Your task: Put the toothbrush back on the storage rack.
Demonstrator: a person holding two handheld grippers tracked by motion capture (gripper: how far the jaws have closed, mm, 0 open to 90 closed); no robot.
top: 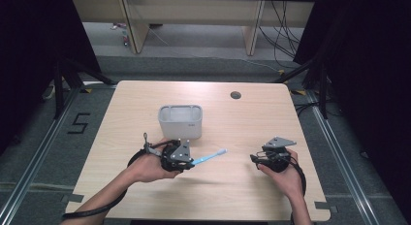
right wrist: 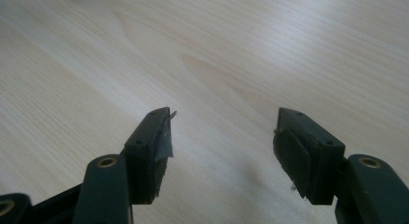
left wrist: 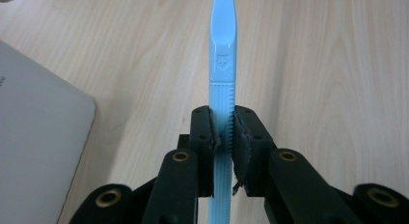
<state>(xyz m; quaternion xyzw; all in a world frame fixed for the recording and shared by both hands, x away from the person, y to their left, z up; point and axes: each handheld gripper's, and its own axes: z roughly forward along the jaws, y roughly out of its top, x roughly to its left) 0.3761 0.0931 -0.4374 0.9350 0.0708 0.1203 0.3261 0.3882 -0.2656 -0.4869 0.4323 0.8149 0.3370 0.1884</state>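
High view: a blue toothbrush (top: 209, 157) is clamped by the left tongs (top: 190, 162), its long axis aimed rightward along the bench (top: 242, 196). A grey tub (top: 180, 121) stands just behind them, nearer the far edge; the right tongs (top: 255, 159) are held apart, empty.

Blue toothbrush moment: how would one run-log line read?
left gripper: shut on blue toothbrush | right gripper: open, nothing between | grey bin: behind left hand

Grey bin (top: 180, 120) on wooden table (top: 252, 113)
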